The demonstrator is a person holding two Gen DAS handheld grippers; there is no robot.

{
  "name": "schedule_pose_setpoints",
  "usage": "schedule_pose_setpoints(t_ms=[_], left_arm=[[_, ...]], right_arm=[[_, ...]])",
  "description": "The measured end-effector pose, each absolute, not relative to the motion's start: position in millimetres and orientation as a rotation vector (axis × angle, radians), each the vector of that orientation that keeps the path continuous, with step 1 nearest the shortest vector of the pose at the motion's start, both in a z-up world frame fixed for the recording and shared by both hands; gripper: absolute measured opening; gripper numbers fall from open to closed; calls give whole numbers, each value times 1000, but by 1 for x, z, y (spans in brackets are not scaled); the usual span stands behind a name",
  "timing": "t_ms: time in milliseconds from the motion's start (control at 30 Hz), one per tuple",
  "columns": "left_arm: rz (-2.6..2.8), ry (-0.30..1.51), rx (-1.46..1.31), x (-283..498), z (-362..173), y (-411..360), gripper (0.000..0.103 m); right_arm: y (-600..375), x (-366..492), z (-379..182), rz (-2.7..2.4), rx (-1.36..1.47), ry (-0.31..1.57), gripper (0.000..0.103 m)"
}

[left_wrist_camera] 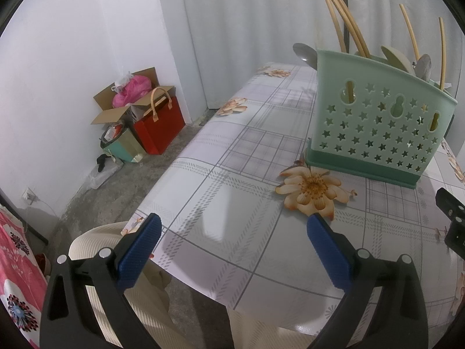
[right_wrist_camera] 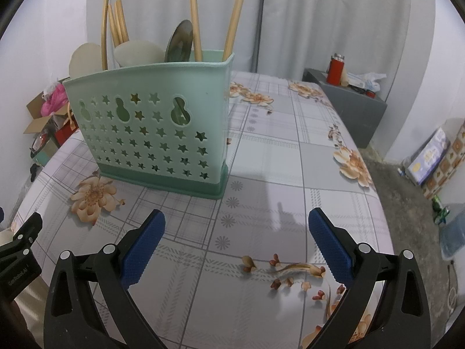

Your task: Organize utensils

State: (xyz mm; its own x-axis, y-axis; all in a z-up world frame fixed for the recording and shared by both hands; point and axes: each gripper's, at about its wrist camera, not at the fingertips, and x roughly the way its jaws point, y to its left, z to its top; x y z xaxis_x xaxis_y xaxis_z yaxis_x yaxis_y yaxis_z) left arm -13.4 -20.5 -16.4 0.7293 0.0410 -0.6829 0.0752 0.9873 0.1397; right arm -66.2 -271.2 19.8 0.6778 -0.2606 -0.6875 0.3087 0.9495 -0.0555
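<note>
Both the left gripper (left_wrist_camera: 232, 226) and the right gripper (right_wrist_camera: 237, 222) hang wide open and empty over bare tablecloth (right_wrist_camera: 261, 160), the left one at the table's near-left edge by a cream chair (left_wrist_camera: 96, 241). Ahead of both and well apart from their blue pads stands the green utensil holder (right_wrist_camera: 151, 128), upright near the table's middle with open cloth on its right. Chopsticks (right_wrist_camera: 235, 14) and spoons (right_wrist_camera: 180, 42) stand in it, long axes nearly vertical, leaning slightly.
</note>
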Motion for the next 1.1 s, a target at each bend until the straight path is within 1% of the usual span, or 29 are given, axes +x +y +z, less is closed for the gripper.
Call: schedule_pose_setpoints(t_ms=[1100], left_arm=[[-22,756,162,-13,-18,-19,97]], right_arm=[[-271,-66,20,-316,69,764,95]])
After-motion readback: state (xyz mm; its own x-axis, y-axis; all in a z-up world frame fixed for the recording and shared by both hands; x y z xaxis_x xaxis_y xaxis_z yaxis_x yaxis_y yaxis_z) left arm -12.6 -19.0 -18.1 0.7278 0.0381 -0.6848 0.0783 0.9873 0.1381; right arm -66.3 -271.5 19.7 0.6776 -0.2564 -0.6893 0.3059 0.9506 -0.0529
